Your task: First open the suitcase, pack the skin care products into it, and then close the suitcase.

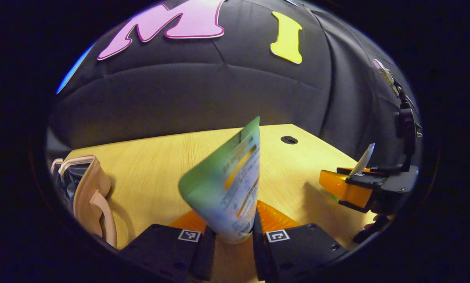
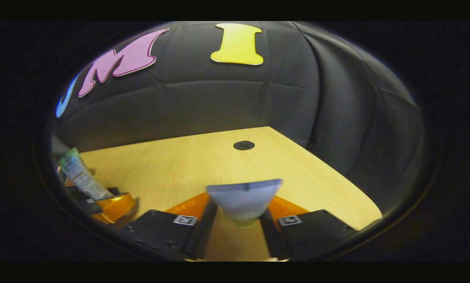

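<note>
Left gripper (image 1: pixel 229 236) clamps a green tube (image 1: pixel 227 184); right gripper (image 2: pixel 239 220) pinches a white tube (image 2: pixel 245 198). Both held above the wooden table (image 1: pixel 156 173). Open suitcase (image 1: pixel 87 192) far left. Best carry low, release inside.

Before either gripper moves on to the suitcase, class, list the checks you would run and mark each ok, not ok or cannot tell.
1. Left gripper clamps the green tube: ok.
2. Right gripper clamps the white tube: ok.
3. Suitcase open: cannot tell; just its edge shows at the left.
4. Grippers apart: ok.
5. Table bare between green tube and suitcase: ok.
</note>
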Demonstrator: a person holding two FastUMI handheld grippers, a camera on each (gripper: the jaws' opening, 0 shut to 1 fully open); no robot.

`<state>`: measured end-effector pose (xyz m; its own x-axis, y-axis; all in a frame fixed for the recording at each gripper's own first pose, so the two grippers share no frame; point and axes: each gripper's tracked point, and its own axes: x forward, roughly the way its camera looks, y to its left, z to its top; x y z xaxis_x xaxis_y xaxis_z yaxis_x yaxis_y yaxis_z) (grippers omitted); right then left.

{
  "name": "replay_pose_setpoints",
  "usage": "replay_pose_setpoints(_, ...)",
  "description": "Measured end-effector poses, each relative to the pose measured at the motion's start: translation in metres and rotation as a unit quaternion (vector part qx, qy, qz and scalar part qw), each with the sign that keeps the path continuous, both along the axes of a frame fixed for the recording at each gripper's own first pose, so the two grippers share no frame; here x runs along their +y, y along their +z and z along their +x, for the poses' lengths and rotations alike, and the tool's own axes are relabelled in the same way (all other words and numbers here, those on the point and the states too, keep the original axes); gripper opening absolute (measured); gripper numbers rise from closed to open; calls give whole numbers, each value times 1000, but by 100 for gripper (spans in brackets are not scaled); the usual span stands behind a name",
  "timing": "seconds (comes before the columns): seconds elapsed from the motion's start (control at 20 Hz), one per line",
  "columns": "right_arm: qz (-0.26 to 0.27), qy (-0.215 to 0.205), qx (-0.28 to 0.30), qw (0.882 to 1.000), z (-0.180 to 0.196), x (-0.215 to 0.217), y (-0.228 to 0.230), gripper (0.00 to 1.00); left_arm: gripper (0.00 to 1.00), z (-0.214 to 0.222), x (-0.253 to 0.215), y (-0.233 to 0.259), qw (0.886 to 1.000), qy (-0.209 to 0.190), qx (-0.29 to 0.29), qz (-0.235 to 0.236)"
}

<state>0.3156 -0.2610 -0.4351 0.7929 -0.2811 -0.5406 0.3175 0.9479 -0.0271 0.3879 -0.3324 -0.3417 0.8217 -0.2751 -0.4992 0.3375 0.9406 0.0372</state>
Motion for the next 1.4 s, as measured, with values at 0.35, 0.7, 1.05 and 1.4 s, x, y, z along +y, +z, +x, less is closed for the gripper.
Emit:
replay_pose_setpoints(0.35,-21,86,-10,996,-9,51,30,39,45,-23,43,37,998,38,-30,-40)
replay_pose_setpoints(0.7,20,185,-66,980,-43,189,126,38,45,-67,221,151,987,139,-79,-31)
replay_pose_setpoints(1.05,96,288,-100,948,-53,358,189,38,45,-65,378,71,981,118,144,60)
replay_pose_setpoints(1.4,125,340,-36,931,-41,439,163,32,46,-58,386,14,944,91,304,92)
